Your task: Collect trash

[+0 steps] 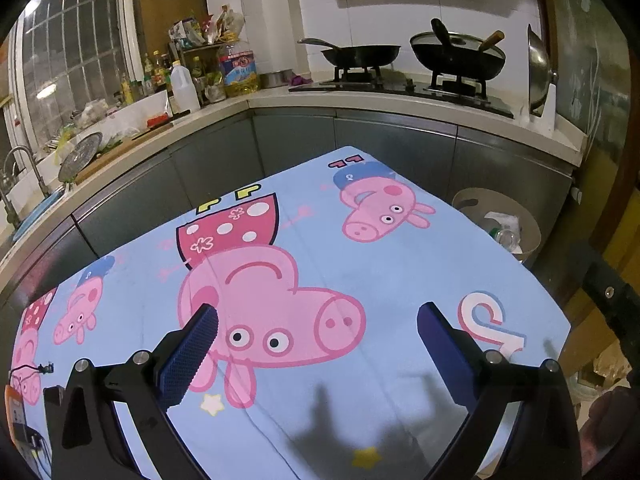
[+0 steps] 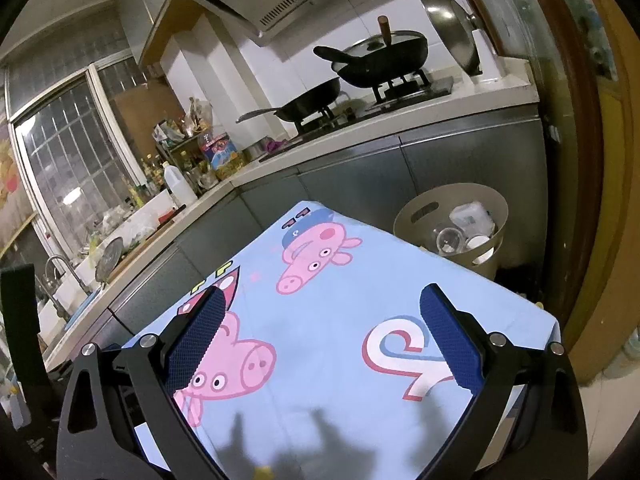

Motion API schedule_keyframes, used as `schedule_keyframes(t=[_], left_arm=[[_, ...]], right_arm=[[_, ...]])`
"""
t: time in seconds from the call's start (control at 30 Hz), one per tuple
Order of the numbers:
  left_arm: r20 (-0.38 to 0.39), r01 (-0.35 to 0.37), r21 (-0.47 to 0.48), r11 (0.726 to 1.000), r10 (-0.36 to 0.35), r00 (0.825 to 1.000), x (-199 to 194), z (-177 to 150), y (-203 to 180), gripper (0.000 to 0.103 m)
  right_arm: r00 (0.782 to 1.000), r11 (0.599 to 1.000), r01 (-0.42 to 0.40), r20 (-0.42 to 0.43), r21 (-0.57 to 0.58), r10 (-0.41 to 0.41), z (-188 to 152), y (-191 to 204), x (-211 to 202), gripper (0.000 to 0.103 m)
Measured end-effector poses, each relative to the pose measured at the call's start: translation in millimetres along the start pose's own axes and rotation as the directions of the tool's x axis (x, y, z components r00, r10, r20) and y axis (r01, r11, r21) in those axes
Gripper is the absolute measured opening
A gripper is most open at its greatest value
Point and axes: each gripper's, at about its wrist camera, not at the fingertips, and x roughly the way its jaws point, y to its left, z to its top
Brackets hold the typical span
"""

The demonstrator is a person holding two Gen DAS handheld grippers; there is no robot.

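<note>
Kitchen, L-shaped counter [image 1: 280, 100] with stove and woks at the back. Desk [image 1: 400, 280] under a blue cartoon-pig cloth [image 2: 320, 340], nothing lying on it in either view. Beige bin [image 2: 452, 216] on the floor beyond the desk's far right corner, ahead and right of both pairs of fingers; already holding a clear plastic bottle [image 2: 448, 240], a white container [image 2: 472, 216] and other bits. Left gripper [image 1: 318, 352] spread wide, empty, over the cloth. Right gripper [image 2: 320, 344] same: wide open, gripping nothing. No loose trash visible between or near the fingers, so collection looks done or nearly so. Best move, as a judgement: sweep both cameras over the hidden near desk edges and floor before stopping; keep fingers apart and clear of the cloth to avoid snagging it.
</note>
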Motion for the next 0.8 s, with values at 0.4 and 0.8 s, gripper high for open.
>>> schedule_keyframes(t=[0.4,0.8], left_arm=[[0.011,-0.011,0.002,1.0,0.011,1.0,-4,4,-2,0.099],[-0.002,-0.014,0.009,1.0,0.014,1.0,-3,0,-2,0.099]], right_arm=[[1.0,1.0,0.006,-0.005,0.017,-0.006,-4,2,-14,0.097],[1.0,1.0,0.006,0.002,0.021,-0.006,0,14,-24,0.097]])
